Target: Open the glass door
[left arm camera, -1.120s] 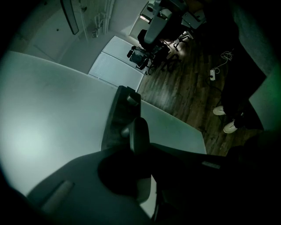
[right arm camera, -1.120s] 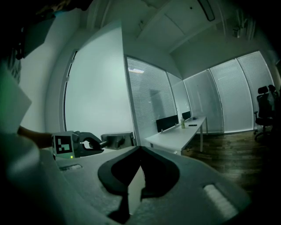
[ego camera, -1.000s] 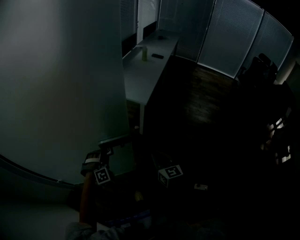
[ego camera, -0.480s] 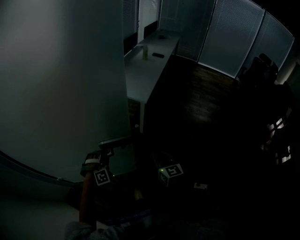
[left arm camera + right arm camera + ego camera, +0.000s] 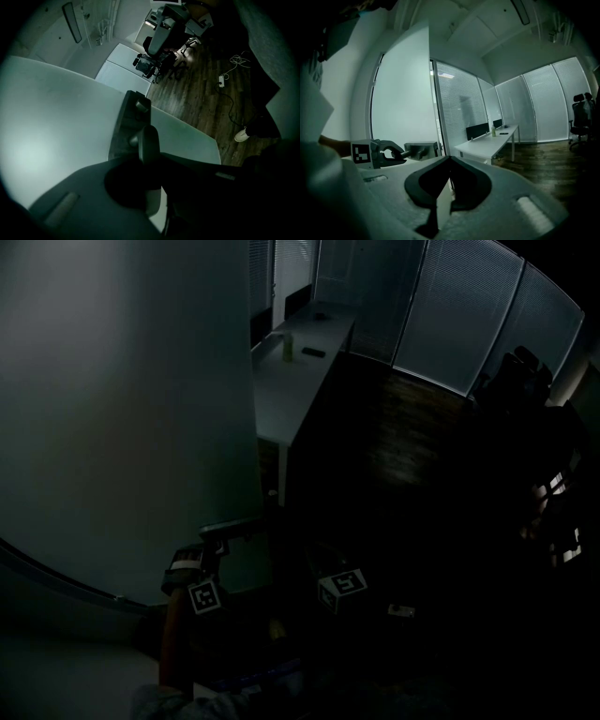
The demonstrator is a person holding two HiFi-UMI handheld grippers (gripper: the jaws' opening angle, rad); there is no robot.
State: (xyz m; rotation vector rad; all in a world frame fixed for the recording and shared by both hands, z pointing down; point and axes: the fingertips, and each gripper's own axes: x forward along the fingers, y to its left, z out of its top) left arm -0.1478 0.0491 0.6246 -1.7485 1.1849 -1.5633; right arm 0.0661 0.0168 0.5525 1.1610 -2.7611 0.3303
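Clamping left tool (image 5: 214, 547) on glass door (image 5: 122, 409) handle (image 5: 148, 140); right tool (image 5: 449, 161) jaws together, empty.

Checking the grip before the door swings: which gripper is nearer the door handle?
Left. The left gripper is clamped on the door handle; the right gripper hangs apart, to its right.

The head view is very dim. Its right and lower parts sink to near black, and only the frosted glass door (image 5: 122, 409) and the window blinds (image 5: 459, 315) glow faint grey-green. Both gripper views bend strongly at the edges, with black corners. In the left gripper view the door handle (image 5: 147, 143) is a soft, dark silhouette against evenly lit glass. The right gripper view is brightest.
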